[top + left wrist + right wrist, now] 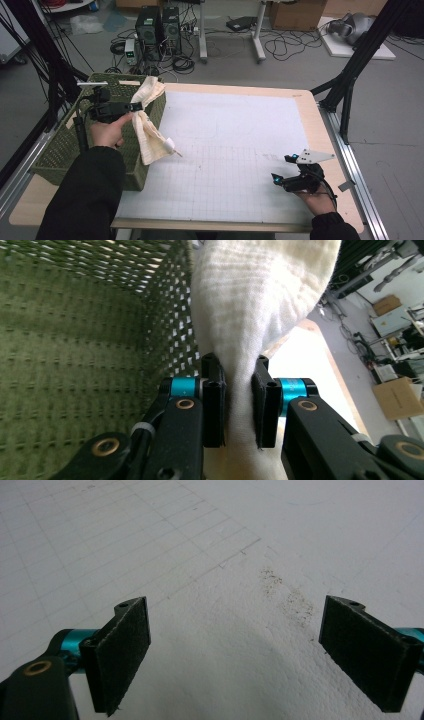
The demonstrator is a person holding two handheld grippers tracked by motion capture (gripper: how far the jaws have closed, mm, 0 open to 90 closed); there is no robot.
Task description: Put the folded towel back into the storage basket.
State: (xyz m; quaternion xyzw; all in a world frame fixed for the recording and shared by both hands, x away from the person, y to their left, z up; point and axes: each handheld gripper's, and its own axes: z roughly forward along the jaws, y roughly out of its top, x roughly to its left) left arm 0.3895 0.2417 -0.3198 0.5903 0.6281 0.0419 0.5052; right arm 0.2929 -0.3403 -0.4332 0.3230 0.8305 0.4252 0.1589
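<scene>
My left gripper (131, 106) is clamped on the cream cloth (148, 131), which hangs over the green basket's (60, 150) right rim and must yet drop inside, while my right gripper (283, 169) rests spread wide, near right.

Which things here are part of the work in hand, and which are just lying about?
In the job:
- cream cloth, draped over the basket's rim
- green woven basket
- left gripper, shut on the cloth

Lying about:
- right gripper, open over the white gridded mat
- computer towers, cables and cardboard box on the floor
</scene>
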